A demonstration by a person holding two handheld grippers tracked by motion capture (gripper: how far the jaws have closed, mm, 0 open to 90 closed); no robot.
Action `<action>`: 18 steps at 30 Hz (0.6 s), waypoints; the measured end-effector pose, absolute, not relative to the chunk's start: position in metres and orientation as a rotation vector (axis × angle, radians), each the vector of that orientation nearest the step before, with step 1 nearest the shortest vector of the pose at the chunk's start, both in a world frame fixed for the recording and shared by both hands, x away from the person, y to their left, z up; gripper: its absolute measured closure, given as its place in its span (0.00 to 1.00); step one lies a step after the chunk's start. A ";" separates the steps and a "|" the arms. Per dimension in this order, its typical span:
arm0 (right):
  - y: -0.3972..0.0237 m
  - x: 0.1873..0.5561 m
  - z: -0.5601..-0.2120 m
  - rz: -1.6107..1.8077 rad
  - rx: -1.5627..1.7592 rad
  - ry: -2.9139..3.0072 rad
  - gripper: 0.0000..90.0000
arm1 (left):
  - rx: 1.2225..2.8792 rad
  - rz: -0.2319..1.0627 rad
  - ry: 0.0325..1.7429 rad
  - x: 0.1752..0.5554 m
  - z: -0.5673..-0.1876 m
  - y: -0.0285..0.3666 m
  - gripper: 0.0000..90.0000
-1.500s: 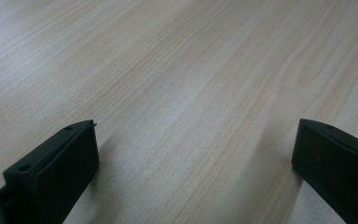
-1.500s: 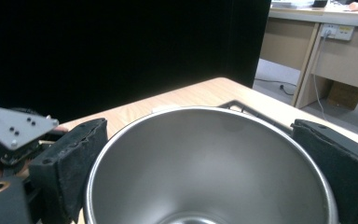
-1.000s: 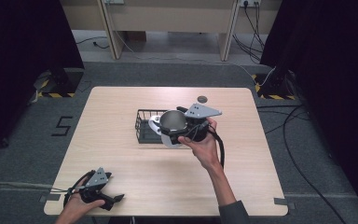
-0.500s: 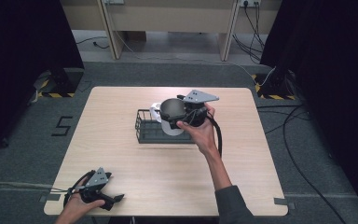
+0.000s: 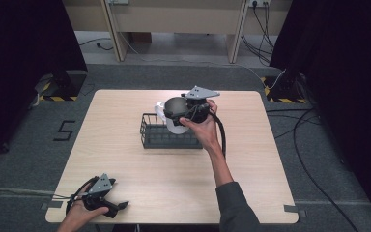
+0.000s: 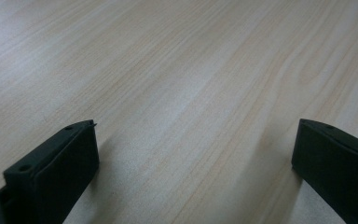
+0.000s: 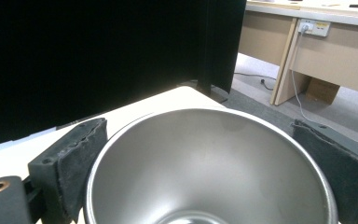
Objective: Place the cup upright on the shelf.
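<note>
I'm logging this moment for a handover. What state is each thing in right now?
Right gripper: shut on the metal bowl, held above the basket.
Metal bowl: empty, gripped between both jaws.
White mug: at the basket's far side, partly hidden.
Wire basket: standing on the table.
Left gripper: open, nothing between the jaws, low over bare wood.

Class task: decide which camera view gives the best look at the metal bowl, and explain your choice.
The right gripper view: the metal bowl sits close up between the right claw jaws, rim and steel inside clear. The high view shows it small and dark above the wire basket. The left gripper view shows bare table.
</note>
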State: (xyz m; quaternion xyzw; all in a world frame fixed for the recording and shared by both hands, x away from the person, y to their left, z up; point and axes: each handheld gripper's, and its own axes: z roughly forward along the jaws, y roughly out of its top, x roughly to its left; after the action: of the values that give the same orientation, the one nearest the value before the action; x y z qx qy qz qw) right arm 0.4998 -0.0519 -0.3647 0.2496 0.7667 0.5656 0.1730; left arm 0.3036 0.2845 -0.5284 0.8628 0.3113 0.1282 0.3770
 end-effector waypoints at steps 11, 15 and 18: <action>-0.048 0.516 -0.374 1.574 0.723 2.192 0.07 | 2.208 0.327 0.795 0.304 -0.528 0.284 0.00; -0.049 0.520 -0.378 1.561 0.743 2.192 0.07 | 2.208 0.326 0.794 0.304 -0.528 0.284 0.00; -0.049 0.522 -0.380 1.564 0.745 2.191 0.07 | 2.208 0.325 0.794 0.304 -0.528 0.284 0.00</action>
State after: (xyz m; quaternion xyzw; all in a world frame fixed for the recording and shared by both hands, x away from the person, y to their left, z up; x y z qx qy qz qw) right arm 0.5218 -0.0489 -0.3802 0.2628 0.7724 0.5516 0.1733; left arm 0.3036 0.2845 -0.5283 0.8635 0.3105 0.1271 0.3766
